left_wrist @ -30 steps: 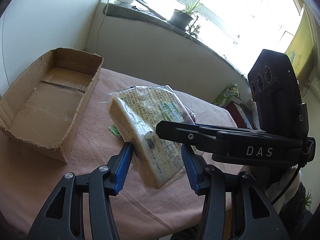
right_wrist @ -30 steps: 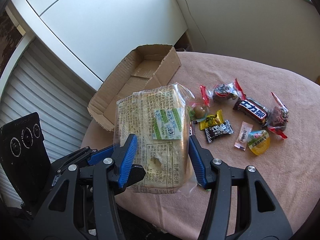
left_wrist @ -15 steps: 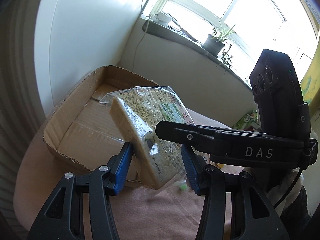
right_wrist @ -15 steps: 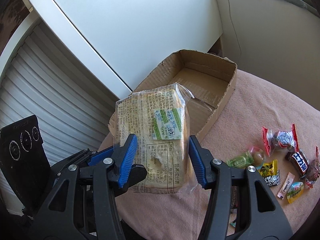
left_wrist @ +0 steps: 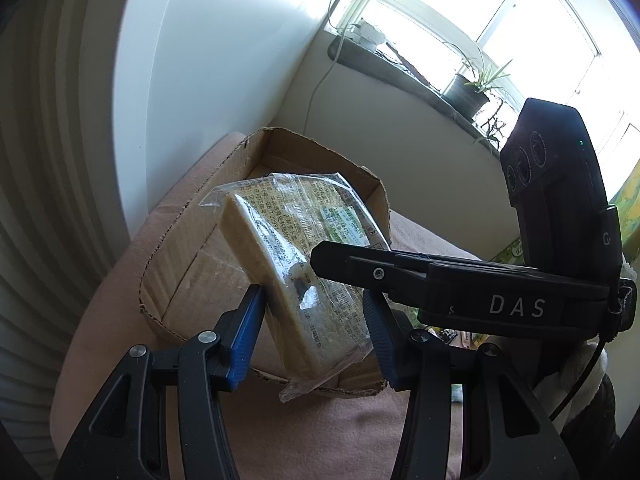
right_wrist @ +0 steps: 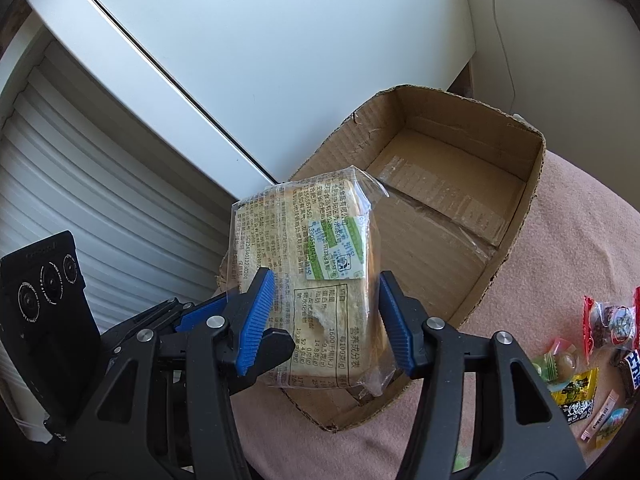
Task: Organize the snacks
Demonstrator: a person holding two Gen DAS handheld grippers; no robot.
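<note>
A bread pack (left_wrist: 304,264) in clear printed wrap with a green and white label is held in the air by both grippers. My left gripper (left_wrist: 314,320) is shut on its lower part, and my right gripper (right_wrist: 326,316) is shut on it from the other side. The pack (right_wrist: 312,268) hangs over the near end of an open cardboard box (right_wrist: 452,184). The box (left_wrist: 192,256) stands on the pink tablecloth and nothing shows inside it.
Several small wrapped candies and snacks (right_wrist: 592,360) lie on the pink tablecloth (right_wrist: 560,240) to the right of the box. A white wall panel (right_wrist: 260,60) and a ribbed shutter stand behind the box. A windowsill with a potted plant (left_wrist: 472,92) runs at the back.
Both grippers have carried the bread pack to the left, from above the tablecloth beside the candies to above the near end of the cardboard box. Both grips are unchanged.
</note>
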